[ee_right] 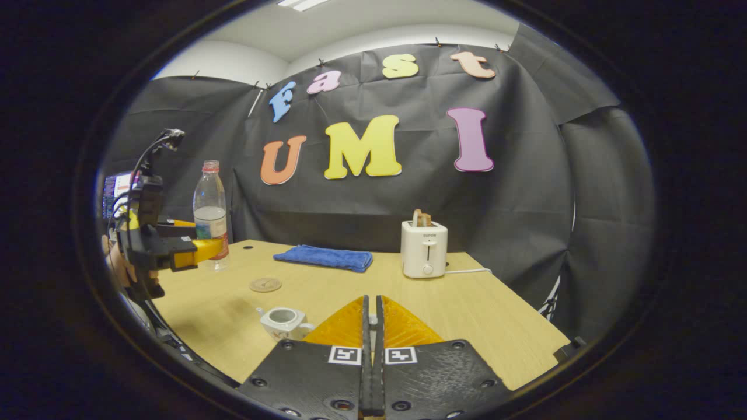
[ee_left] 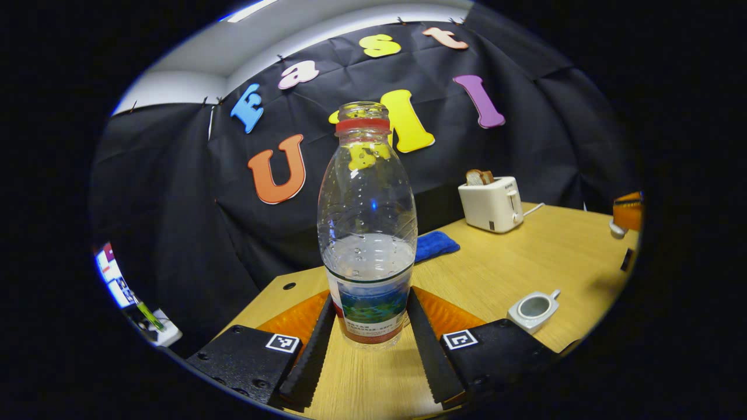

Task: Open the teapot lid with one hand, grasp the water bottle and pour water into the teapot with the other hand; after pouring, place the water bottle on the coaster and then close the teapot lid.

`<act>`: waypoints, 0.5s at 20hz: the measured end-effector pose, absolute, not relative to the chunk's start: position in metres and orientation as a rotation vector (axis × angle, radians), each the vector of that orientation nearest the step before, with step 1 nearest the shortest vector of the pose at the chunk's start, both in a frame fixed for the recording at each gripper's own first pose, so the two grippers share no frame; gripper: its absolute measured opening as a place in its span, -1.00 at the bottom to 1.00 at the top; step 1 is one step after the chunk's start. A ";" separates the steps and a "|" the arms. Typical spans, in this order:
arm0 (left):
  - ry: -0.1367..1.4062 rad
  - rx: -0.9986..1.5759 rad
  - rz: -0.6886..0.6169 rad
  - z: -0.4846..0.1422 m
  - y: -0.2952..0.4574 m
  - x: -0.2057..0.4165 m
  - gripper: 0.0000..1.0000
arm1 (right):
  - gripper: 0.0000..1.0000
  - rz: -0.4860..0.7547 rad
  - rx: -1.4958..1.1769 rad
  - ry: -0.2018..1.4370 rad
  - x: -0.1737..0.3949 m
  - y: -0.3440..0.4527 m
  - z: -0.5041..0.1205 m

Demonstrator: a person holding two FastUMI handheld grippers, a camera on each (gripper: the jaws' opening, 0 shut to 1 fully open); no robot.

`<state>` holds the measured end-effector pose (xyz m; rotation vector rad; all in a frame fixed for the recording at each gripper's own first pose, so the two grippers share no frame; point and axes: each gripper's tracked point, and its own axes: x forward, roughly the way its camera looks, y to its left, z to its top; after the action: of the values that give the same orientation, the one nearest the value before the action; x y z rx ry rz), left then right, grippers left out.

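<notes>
An uncapped clear water bottle (ee_left: pixel 367 233), about half full, stands upright on the wooden table (ee_left: pixel 525 262). My left gripper (ee_left: pixel 370 297) is closed around its labelled lower part, one finger pressed to each side. In the right gripper view, this left gripper (ee_right: pixel 201 249) holds the bottle (ee_right: pixel 210 216) at the table's far left. The small white teapot (ee_left: pixel 532 309) sits open, without its lid. My right gripper (ee_right: pixel 372 300) is shut, and a sliver of the white lid (ee_right: pixel 372 319) shows between its fingers. It hovers right of the teapot (ee_right: pixel 283 322). A round coaster (ee_right: pixel 265 284) lies beyond the teapot.
A blue cloth (ee_right: pixel 324 257) lies at the back of the table. A white toaster (ee_right: pixel 424 249) with bread in it stands at the back right, its cord trailing right. A hand (ee_right: pixel 119 268) holds the left gripper. The table edge runs near the teapot.
</notes>
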<state>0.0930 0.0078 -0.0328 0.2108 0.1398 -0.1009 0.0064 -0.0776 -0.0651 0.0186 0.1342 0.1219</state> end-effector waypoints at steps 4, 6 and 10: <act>0.101 0.111 -0.112 -0.033 0.014 0.130 0.48 | -1.00 0.126 0.024 0.135 0.008 -0.071 -0.066; 0.099 0.062 -0.129 -0.038 0.015 0.153 0.48 | -1.00 0.127 0.025 0.144 0.008 -0.068 -0.070; 0.092 -0.037 -0.165 -0.051 0.014 0.196 0.48 | -1.00 0.110 0.029 0.153 0.009 -0.074 -0.075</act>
<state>0.1965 0.0142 -0.0506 -0.0375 0.0916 -0.1651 0.0087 -0.0740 -0.0752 0.0287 0.1527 0.1095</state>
